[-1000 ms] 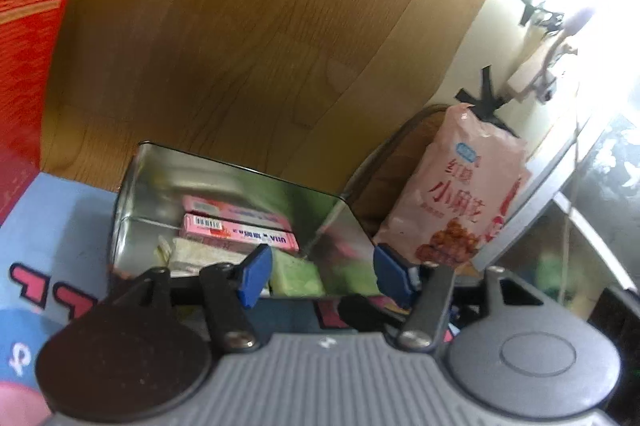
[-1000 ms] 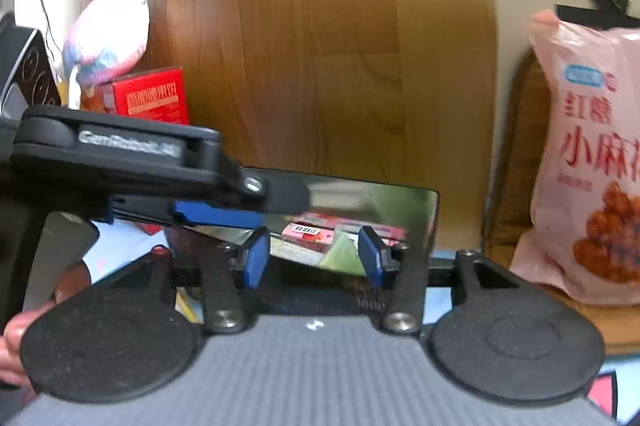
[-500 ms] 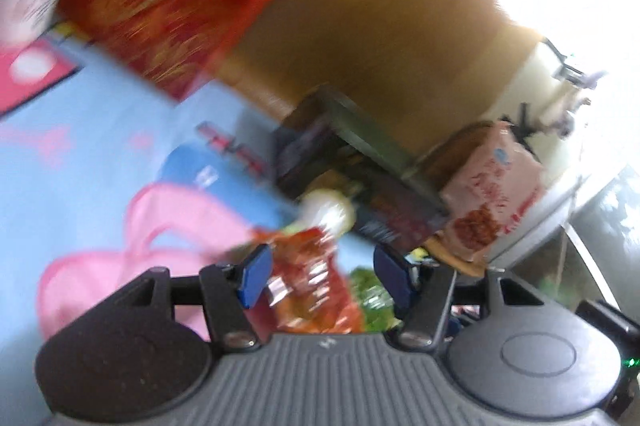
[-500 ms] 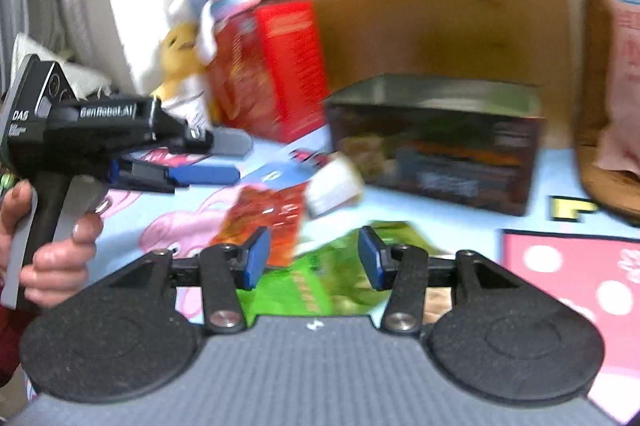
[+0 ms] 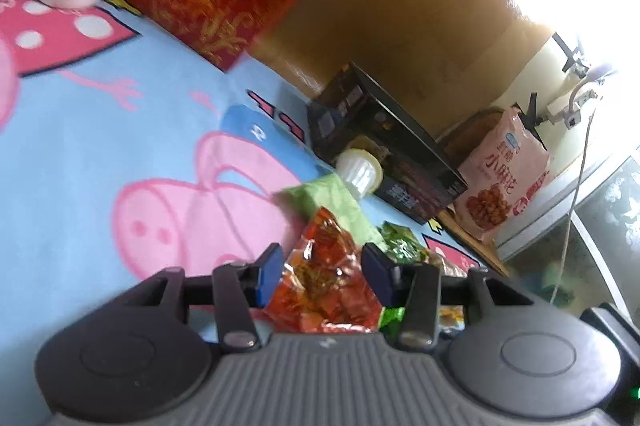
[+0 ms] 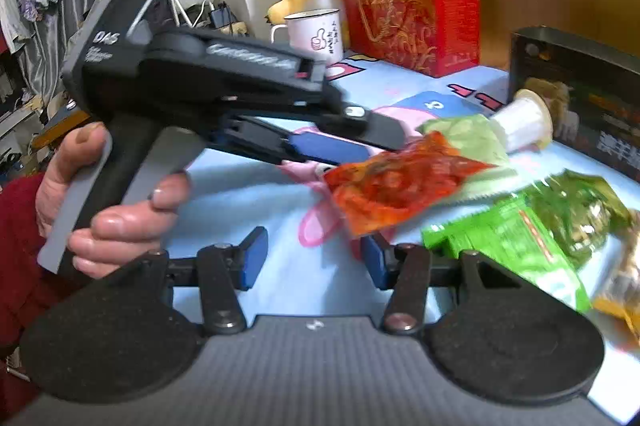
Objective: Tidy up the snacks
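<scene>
Orange snack packet (image 5: 324,290) lower edge hidden behind gripper body, yellow packet (image 6: 624,282) cut off, perhaps chips

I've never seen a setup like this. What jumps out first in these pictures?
The shiny orange snack packet sits right between the open fingers of the left gripper, on a blue cartoon-pig cloth. Behind stands a big red box with a white mug beside it. To the right, a dark tin and a pink snack bag.

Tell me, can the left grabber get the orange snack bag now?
Probably yes. The left gripper is open with the orange snack bag already between its fingers, and nothing blocks it. It likely only needs to close.
</scene>
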Demonstrator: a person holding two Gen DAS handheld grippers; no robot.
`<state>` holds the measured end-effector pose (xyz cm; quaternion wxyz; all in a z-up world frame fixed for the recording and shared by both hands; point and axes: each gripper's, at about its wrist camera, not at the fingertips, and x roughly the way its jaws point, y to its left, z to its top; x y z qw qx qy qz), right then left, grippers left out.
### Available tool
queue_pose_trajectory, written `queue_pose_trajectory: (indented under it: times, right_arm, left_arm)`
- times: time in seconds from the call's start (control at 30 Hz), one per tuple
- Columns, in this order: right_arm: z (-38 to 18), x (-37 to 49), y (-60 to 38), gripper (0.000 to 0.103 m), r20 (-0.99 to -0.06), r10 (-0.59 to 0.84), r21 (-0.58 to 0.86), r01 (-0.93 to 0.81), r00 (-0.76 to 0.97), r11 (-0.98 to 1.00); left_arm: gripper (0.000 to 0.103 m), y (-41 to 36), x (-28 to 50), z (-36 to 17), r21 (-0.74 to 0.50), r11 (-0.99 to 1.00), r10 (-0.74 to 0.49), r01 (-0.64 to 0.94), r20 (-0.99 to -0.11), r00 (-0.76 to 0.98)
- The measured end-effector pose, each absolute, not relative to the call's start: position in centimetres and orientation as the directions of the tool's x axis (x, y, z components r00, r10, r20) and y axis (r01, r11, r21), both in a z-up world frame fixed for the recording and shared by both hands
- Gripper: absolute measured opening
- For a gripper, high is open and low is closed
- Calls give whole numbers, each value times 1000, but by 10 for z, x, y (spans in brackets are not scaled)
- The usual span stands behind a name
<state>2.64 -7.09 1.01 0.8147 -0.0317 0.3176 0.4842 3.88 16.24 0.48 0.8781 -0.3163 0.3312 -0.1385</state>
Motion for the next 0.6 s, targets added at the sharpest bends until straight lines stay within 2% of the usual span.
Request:
queue_pose_trajectory:
  times: [0.23,0.43,0.6]
  right_arm:
    - [20,41,-117,54,-503,759,352,-705,412,616]
    - [26,38,-141,55,-472,712,325,-647,520,689]
    - [15,40,-148,55,-527,619,204,-621,582,757]
  left_arm:
    - [45,178,38,14,-651,759,-426,17,-477,769]
    - [45,156,52,8,-640,766,-470,52,-503,725]
    - [45,138,47,5,-608,789,-485,87,-531,695]
